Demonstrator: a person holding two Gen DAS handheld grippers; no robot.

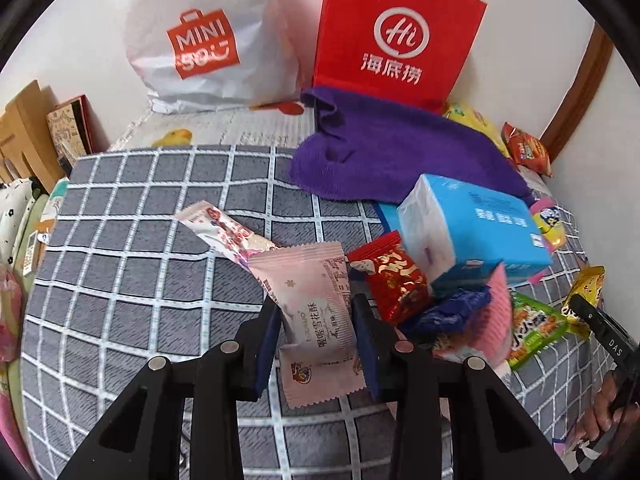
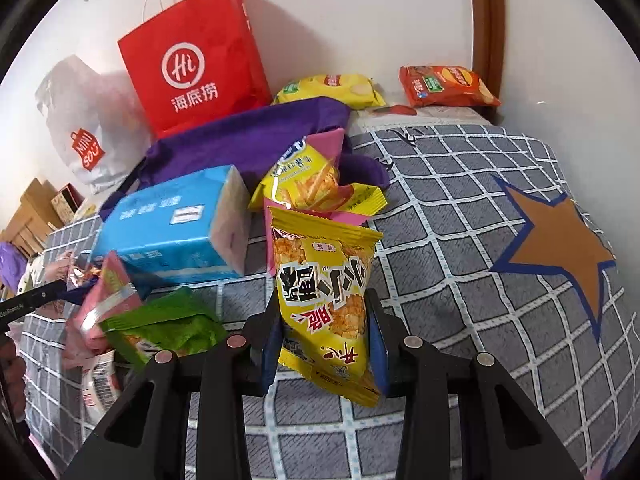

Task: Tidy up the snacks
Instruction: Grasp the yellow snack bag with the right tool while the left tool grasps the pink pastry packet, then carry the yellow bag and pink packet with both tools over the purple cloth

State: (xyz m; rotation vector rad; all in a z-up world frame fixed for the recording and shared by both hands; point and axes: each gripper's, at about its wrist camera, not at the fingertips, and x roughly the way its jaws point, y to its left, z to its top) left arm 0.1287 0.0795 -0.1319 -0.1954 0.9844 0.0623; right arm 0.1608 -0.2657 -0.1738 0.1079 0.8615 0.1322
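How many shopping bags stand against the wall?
2: the red paper bag stands behind the purple cloth, and the white plastic bag stands beside it. No others are visible.

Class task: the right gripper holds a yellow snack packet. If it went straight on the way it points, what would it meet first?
Probably the chip bag lying on pink paper directly beyond the right gripper and its yellow packet; depth is uncertain.

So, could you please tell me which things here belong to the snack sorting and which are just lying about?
Snacks: pink packet in left claw, yellow packet in right claw, green packet, red packet.
Lying about: tissue pack, purple cloth, red bag.
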